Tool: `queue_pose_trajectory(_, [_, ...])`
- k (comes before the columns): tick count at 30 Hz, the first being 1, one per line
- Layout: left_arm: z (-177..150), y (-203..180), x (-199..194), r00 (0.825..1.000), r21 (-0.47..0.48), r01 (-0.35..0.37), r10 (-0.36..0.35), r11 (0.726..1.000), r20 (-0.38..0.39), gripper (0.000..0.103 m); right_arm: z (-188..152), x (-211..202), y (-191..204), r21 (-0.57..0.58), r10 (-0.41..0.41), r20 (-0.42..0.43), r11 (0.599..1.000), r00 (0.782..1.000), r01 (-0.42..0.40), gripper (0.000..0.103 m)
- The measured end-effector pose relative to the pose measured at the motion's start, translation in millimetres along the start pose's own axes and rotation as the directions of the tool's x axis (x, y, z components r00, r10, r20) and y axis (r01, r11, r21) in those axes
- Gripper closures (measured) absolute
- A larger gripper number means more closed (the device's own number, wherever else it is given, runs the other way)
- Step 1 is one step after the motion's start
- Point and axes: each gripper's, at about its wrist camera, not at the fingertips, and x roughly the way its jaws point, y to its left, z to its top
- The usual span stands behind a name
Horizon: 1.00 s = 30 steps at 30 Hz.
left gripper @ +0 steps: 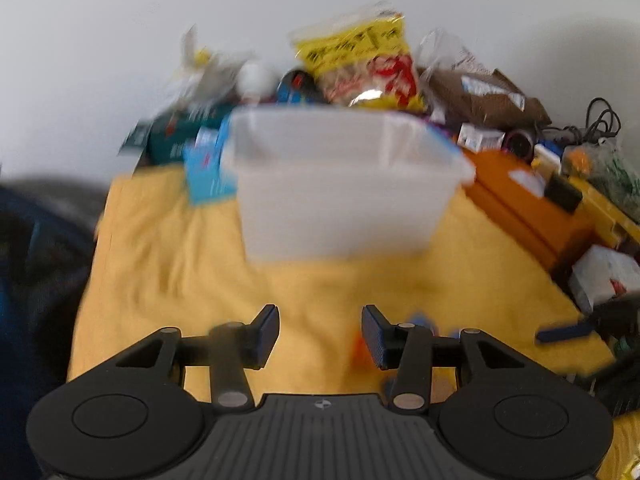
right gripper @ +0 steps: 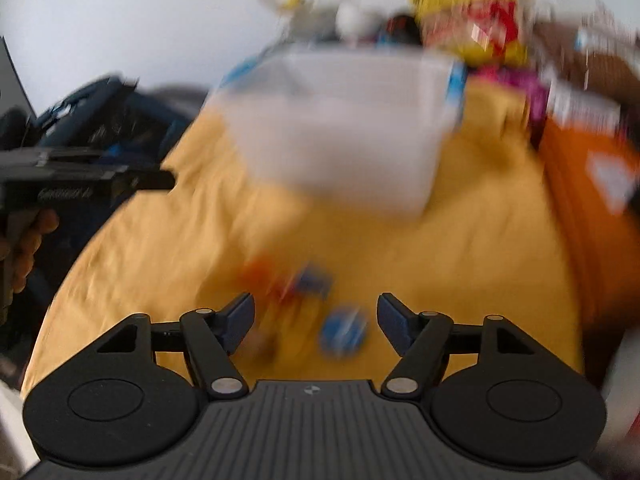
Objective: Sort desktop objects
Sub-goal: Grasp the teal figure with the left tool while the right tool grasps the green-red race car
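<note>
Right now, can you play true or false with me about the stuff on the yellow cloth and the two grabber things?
1. The left gripper is open and holds nothing. True.
2. The white plastic bin stands on a green cloth. False: it stands on the yellow cloth.
3. The right gripper is shut on the blue round thing. False: it is open, and the blue round thing lies on the cloth between its fingers, too blurred to name.
4. A yellow snack bag stands behind the bin. True.
5. An orange box lies to the right of the bin. True.
6. The bin is lying on its side. False: it stands upright, opening up.
</note>
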Motion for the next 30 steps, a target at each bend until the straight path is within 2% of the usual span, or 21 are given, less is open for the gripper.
queue_pose_trajectory(2, [-25.8, 2.1, -4.0, 0.999, -0.051, -0.017, 0.016, 0.999, -0.036, 0.053, -29.4, 5.5, 18.4, 0.014, 0.003, -0.043, 1.0, 0.999, -0.002, 0.032])
queue_pose_trajectory(5, [-50.7, 2.6, -10.1, 0.997, -0.092, -0.026, 0.02, 0.995, -0.069, 0.053, -55.6, 16.3, 42.6, 0.032, 0.001, -0.092, 0.999, 0.996, 0.002, 0.032])
queue_pose_trajectory(8, [-62.9, 0.2, -16.0, 0.997, -0.077, -0.022, 0.016, 0.997, -0.08, 0.053, -63.9, 28.3, 57.8, 0.039, -0.023, -0.105, 0.999, 0.994, 0.027, 0.032])
queue_pose_trajectory(10, [-65.5, -1.0, -19.3, 0.997, -0.055, -0.027, 0.023, 0.998, -0.078, 0.053, -66.1, 32.3, 62.3, 0.038, -0.041, -0.083, 0.998, 0.996, 0.044, 0.032])
queue_pose_trajectory(11, [-66.7, -1.3, -20.0, 0.997, -0.054, -0.027, 0.022, 0.998, -0.079, 0.053, -67.0, 35.3, 64.0, 0.032, -0.051, -0.074, 0.998, 0.996, 0.054, 0.033])
queue_pose_trajectory(13, [-69.7, -2.0, -20.6, 0.996, -0.059, -0.031, 0.026, 0.998, -0.081, 0.053, -69.6, 45.4, 63.2, 0.041, -0.041, -0.104, 0.998, 0.994, 0.045, 0.043])
queue_pose_trajectory(14, [-71.0, -1.5, -20.5, 0.996, -0.061, -0.033, 0.028, 0.998, -0.082, 0.053, -73.0, 45.0, 63.0, 0.041, -0.042, -0.082, 0.998, 0.996, 0.046, 0.053])
queue_pose_trajectory(18, [-75.8, -8.2, -16.1, 0.996, -0.044, -0.019, 0.015, 0.999, -0.085, 0.053, -73.3, 41.1, 50.7, 0.056, -0.025, -0.075, 0.998, 0.997, 0.029, 0.053])
queue_pose_trajectory(24, [-72.3, -37.9, 14.2, 0.995, 0.041, 0.018, -0.014, 0.999, -0.104, 0.053, -81.5, 21.5, 5.9, 0.118, -0.09, -0.067, 0.988, 0.994, 0.098, 0.053])
queue_pose_trajectory(28, [-66.1, -57.6, 38.9, 0.993, 0.093, 0.029, -0.018, 0.995, -0.115, 0.053, -86.7, 13.8, -15.9, 0.166, -0.049, -0.076, 0.984, 0.996, 0.061, 0.051])
queue_pose_trajectory(30, [-64.4, -63.3, 48.7, 0.992, 0.109, 0.034, -0.02, 0.993, -0.128, 0.053, -87.2, 10.8, -18.6, 0.17, -0.054, -0.076, 0.983, 0.996, 0.066, 0.032])
